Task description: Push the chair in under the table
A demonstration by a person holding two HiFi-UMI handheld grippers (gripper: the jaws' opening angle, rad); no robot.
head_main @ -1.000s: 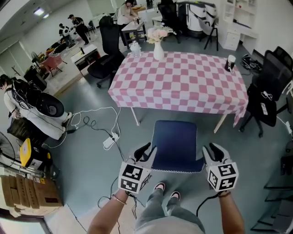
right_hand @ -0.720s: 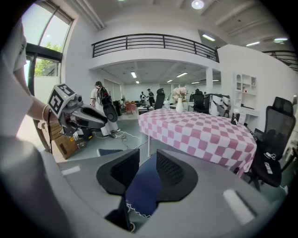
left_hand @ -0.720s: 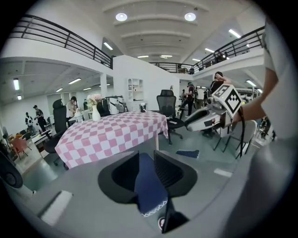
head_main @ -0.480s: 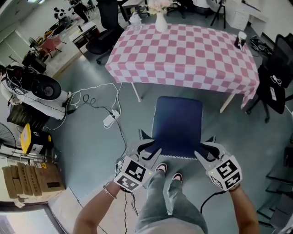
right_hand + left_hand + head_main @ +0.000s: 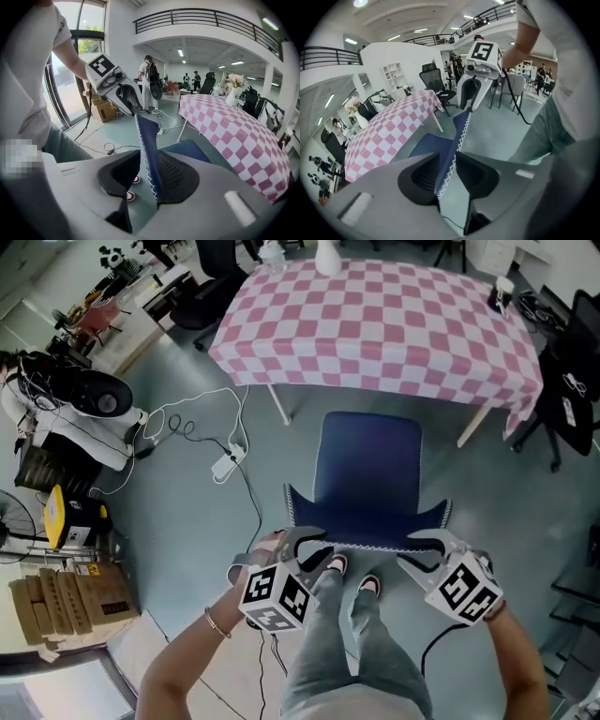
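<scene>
Open, no squeeze: left tongs (image 5: 314,542) and right tongs (image 5: 417,551) sit over top edge of chair back (image 5: 367,526); left tongs just opened wider. Straight ahead, past seat (image 5: 367,465), stands table (image 5: 375,324). Both hands equally near.

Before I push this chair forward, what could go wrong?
The left gripper has just been opening its jaws; it and the right gripper only straddle the backrest unclamped, so the chair may twist. The power strip lies on the floor left of it; a leg may catch it.
</scene>
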